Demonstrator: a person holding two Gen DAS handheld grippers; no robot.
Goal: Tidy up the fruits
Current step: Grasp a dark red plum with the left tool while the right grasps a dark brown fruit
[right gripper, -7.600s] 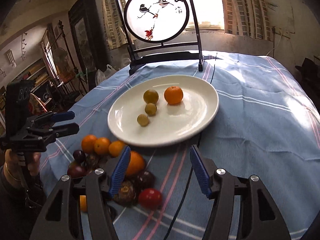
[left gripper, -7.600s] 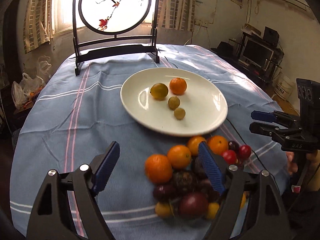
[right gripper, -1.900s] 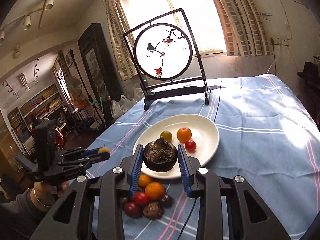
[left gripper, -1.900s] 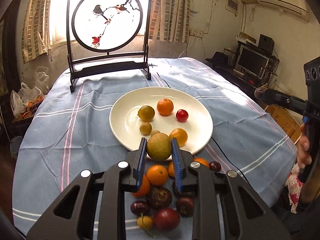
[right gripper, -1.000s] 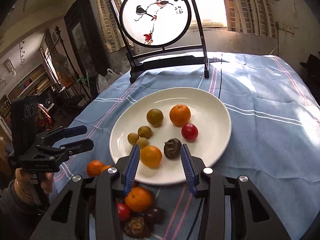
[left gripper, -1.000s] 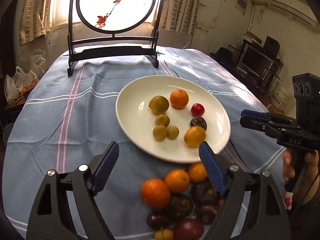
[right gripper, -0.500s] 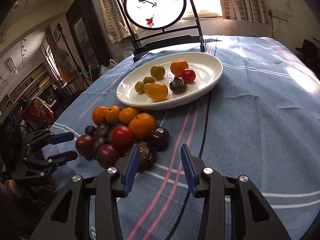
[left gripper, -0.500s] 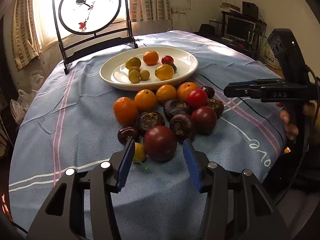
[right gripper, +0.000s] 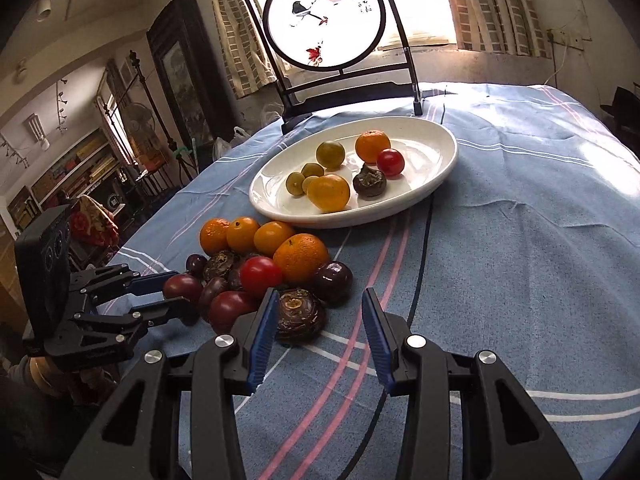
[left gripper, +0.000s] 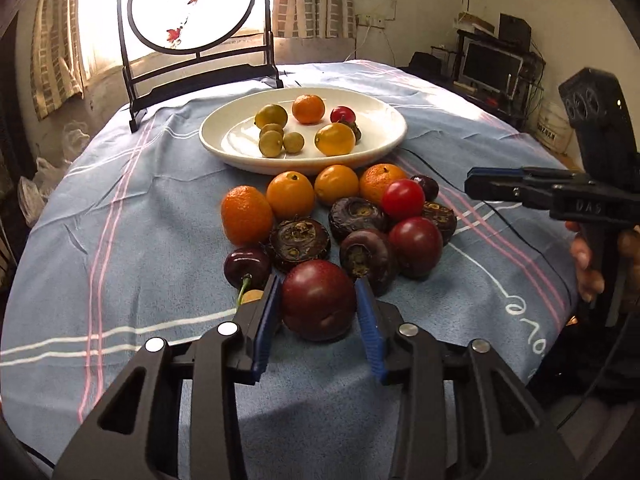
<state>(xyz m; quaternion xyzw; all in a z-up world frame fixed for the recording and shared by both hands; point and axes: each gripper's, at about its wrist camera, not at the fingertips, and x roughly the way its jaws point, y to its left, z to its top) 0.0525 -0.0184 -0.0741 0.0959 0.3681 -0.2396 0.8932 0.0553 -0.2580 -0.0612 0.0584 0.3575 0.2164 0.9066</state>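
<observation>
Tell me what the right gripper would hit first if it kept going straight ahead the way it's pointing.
Probably the dark purple cherry; it lies roughly ahead of the open right gripper, beyond the brown water chestnut beside its left finger. Depth is unclear.

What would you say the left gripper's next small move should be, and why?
Probably close the left gripper on the dark red plum. The fruit already sits between its open fingers on the tablecloth, with a slight gap each side, and the plate has room.
</observation>
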